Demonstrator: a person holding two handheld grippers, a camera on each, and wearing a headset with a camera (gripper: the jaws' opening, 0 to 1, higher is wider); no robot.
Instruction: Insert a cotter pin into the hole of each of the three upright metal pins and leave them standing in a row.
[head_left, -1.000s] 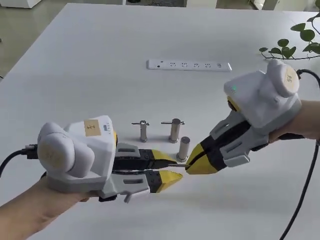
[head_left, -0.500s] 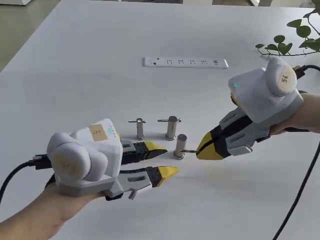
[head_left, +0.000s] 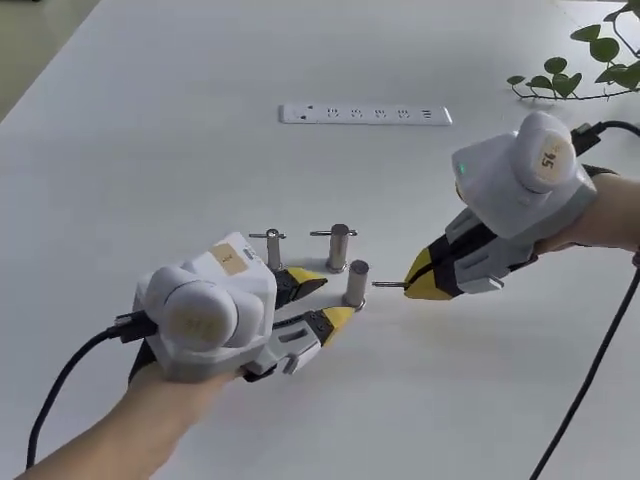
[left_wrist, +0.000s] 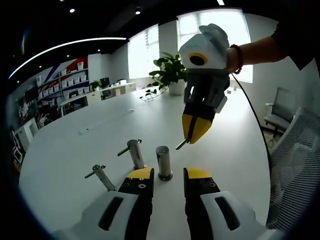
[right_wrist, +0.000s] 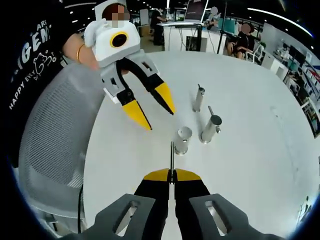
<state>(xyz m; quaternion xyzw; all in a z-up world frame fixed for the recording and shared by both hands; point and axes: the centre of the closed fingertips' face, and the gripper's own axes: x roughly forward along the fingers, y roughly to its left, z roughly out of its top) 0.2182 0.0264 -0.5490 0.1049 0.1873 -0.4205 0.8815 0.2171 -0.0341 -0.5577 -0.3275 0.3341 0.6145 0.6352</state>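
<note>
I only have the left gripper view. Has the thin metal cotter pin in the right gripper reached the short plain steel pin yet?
Observer: No. In the head view the cotter pin points at the plain steel pin, its tip just short of it.
Operator: Is it gripped?
Observer: The right gripper view shows the right gripper shut on it, the pin pointing straight out along the jaws.
Operator: Where is my cable?
Observer: In the head view a black cable runs back from the left gripper, away from the plain steel pin.

White lettering on the person's black shirt (right_wrist: 35, 60) includes "HAPPY".
</note>
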